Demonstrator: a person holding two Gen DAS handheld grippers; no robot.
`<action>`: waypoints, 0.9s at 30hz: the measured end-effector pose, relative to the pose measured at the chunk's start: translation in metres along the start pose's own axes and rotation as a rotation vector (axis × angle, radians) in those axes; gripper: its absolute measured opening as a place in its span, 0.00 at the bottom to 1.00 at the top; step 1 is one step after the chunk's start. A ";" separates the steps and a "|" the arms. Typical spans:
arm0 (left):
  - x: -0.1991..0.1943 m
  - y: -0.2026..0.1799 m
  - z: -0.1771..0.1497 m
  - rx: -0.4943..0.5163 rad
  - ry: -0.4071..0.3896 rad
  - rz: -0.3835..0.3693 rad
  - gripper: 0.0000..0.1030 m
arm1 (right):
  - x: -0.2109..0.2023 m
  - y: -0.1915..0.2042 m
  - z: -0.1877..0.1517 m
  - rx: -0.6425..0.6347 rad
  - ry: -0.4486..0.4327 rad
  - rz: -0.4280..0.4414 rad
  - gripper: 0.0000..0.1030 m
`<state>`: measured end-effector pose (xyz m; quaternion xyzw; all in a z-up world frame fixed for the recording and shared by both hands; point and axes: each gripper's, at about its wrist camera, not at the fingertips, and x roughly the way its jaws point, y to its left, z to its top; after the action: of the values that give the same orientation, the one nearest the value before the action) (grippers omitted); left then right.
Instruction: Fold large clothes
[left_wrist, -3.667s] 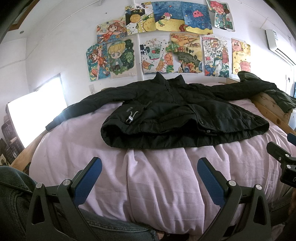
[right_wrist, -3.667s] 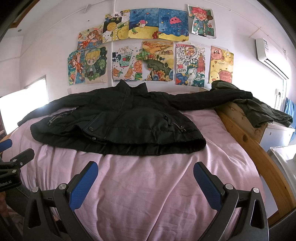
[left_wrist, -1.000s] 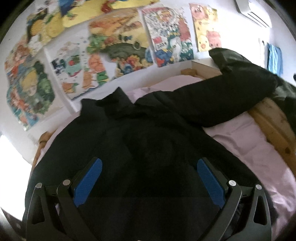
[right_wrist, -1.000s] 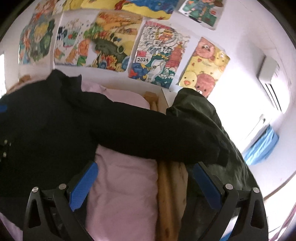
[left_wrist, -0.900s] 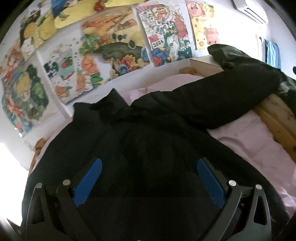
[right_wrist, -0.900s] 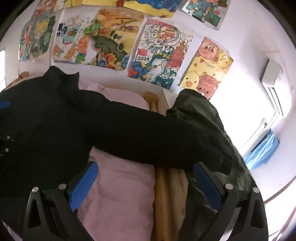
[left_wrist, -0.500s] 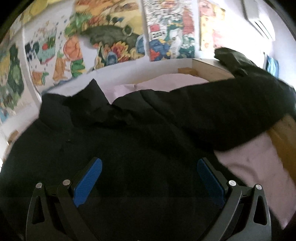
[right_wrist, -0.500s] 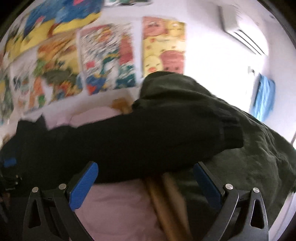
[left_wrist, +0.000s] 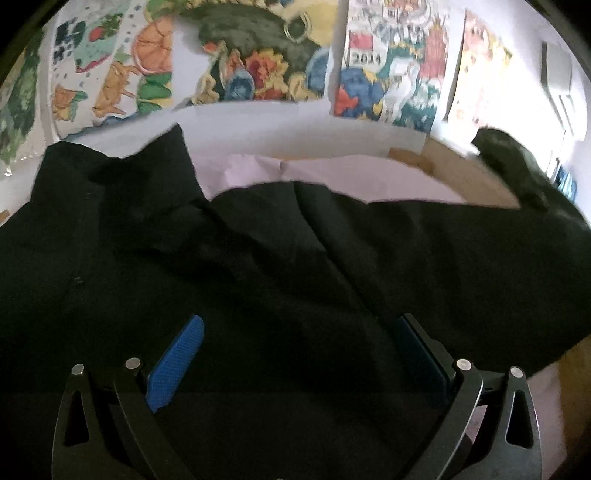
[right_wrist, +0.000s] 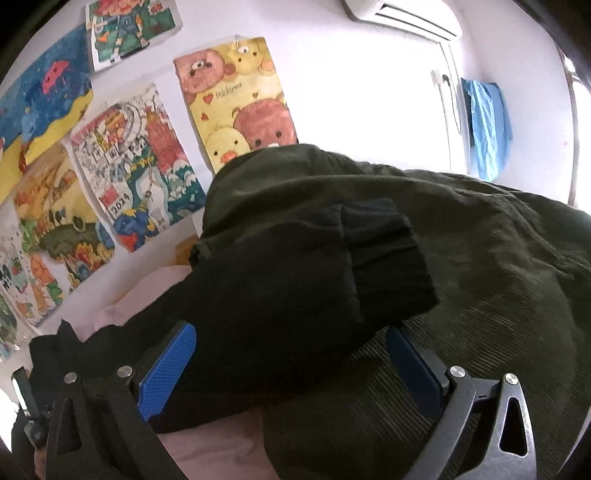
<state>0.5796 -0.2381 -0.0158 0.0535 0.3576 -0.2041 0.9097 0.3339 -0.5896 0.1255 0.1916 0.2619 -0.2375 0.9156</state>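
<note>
A large black jacket (left_wrist: 258, 266) lies spread on the pink bed sheet (left_wrist: 332, 173), its collar (left_wrist: 147, 173) toward the wall. My left gripper (left_wrist: 295, 354) is open, low over the jacket's right shoulder area. The right sleeve (right_wrist: 288, 280) runs out over the bed's edge onto a dark green garment (right_wrist: 498, 295), its ribbed cuff (right_wrist: 384, 254) at the end. My right gripper (right_wrist: 291, 362) is open, with the sleeve lying between its blue pads just short of the cuff.
The wooden bed frame (left_wrist: 461, 173) runs along the right side. Colourful posters (left_wrist: 258, 55) cover the wall behind the bed. An air conditioner (right_wrist: 402, 14) and a blue cloth (right_wrist: 487, 125) hang on the right wall.
Both grippers have moved forward and down. The left has closed in on the jacket's shoulder. The right has swung right along the sleeve, and the sleeve near the cuff now lies between its pads.
</note>
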 end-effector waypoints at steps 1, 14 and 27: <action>0.010 -0.001 -0.002 0.002 0.016 0.004 0.98 | 0.004 0.001 0.000 0.000 0.008 -0.008 1.00; 0.074 -0.006 -0.036 0.063 0.114 0.080 0.99 | 0.018 -0.004 -0.001 0.186 -0.078 -0.138 0.69; -0.025 0.049 -0.019 -0.073 0.061 -0.124 0.98 | -0.015 0.044 0.010 0.108 -0.237 0.076 0.16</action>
<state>0.5712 -0.1804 -0.0153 0.0041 0.3951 -0.2449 0.8854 0.3503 -0.5538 0.1522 0.2209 0.1311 -0.2375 0.9368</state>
